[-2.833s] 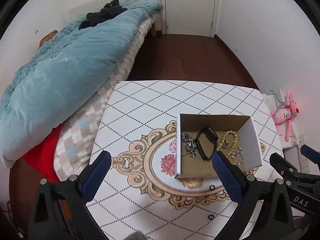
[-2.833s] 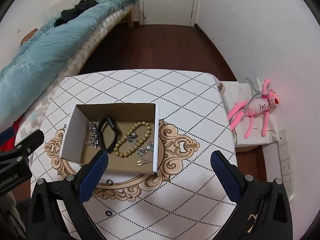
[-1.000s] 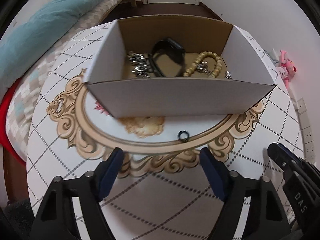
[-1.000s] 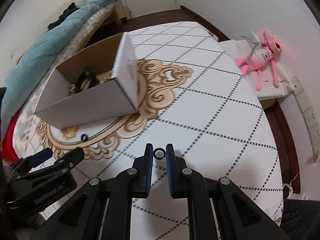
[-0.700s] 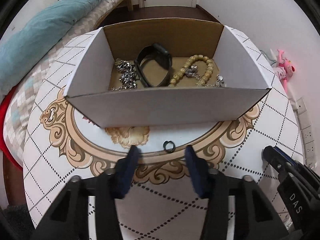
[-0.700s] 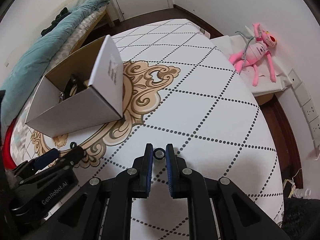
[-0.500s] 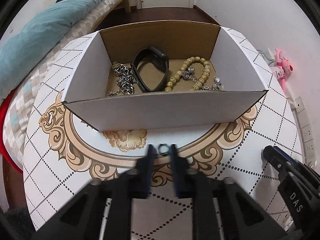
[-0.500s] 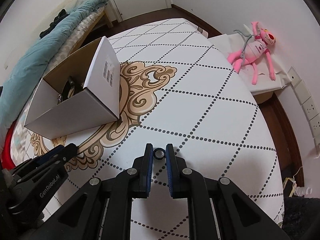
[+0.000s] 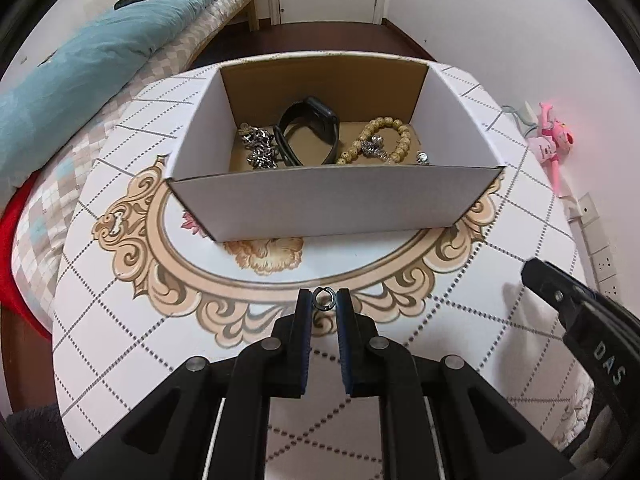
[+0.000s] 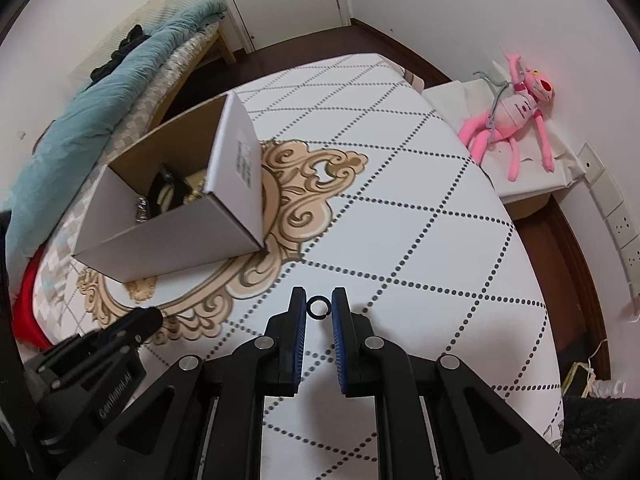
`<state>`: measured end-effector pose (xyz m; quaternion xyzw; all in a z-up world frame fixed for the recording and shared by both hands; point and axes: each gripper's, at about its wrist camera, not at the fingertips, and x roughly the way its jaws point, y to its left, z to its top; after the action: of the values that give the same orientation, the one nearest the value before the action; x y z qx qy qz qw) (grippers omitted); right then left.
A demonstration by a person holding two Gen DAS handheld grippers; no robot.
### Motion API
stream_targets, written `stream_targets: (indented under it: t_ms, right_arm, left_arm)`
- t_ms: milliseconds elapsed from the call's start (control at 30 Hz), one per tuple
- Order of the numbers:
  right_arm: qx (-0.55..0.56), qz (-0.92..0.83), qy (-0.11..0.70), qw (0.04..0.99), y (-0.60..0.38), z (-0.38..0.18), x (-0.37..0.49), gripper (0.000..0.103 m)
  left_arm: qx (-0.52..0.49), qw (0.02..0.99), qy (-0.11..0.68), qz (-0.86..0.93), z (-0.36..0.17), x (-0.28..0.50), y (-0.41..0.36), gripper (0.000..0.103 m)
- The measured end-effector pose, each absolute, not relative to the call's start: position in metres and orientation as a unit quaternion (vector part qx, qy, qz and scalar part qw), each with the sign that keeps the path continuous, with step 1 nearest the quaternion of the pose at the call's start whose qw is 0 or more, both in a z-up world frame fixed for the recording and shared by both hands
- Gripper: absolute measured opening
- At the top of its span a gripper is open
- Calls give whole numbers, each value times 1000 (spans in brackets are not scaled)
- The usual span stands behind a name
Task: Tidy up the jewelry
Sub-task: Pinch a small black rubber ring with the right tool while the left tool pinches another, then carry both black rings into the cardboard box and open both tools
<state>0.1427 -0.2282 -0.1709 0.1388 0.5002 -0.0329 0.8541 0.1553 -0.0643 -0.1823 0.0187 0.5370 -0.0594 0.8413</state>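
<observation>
The left gripper (image 9: 324, 299), wide open and hanging above the white cardboard box (image 9: 320, 204) moments ago, has come down in front of the box's near wall and closed its jaws to a narrow gap around a small grey metal ring (image 9: 324, 298), which sits pinched between the blue pads. The right gripper (image 10: 319, 306) keeps its earlier hold on a small black ring (image 10: 319, 306), jaws nearly closed on it, to the box's right over the white diamond-patterned tablecloth (image 10: 420, 220). Judging from this, both loose rings are now in hand and only the drop into the box remains. The left wrist view looks straight into the box, showing a silver chain (image 9: 259, 148), a black band (image 9: 308, 130) and a tan bead bracelet (image 9: 384, 140); the right wrist view shows only the box's outer side with a printed label.
</observation>
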Motion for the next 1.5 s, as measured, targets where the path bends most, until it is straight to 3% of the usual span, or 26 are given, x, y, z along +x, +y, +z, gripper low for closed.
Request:
stream_targets:
  t_ms: [567,933,1033,1067,1100,1133,1167,1200,1300,1333,1367,1400,1500]
  right_arm:
    - [155,68,440,882,-197,-89,191,13]
    - [94,106,520,842,-175,-106,297,14]
    - [95,102,551,822,-176,-117,313,15]
    - [93,98,556,820,-177,-117,316,17]
    - [94,97,554,821,-178,-117,317,27]
    - [94,95,552,823,-180,-115,317,38]
    - [93,91,549,825,-182,-113,315,42]
    - [96,90,547,827,-185,-112,314,43]
    - [92,74,545,830,-190,-109,308,44]
    - [88,68,544,832,-191,-108,306,44]
    - [80,57,544,833,-192,-108,303,46]
    - [73,49,545,834,-193,-109,300,52]
    - [48,29,547,836,-191,-110,289,67]
  left_arm:
    - [-38,865,494,-84,-93,199,-28,9]
    - [-22,827,557,-73,-108,285,-13,11]
    - [-18,818,572,-63,-113,296,-9,23]
    - [-19,819,570,-62,-112,297,-8,32]
    - [-18,822,566,-58,-111,298,-5,47]
    - [-18,824,565,-53,-109,298,-3,55]
    - [-23,827,559,-47,-108,296,2,67]
    - [-24,829,557,-42,-107,296,5,72]
    - [-24,827,561,-27,-109,295,12,75]
    - [-21,827,562,-22,-111,293,14,80]
    - [-19,826,563,-16,-113,290,16,93]
    - [-21,827,562,-13,-115,286,18,99]
    - [-15,826,563,-1,-120,278,18,101]
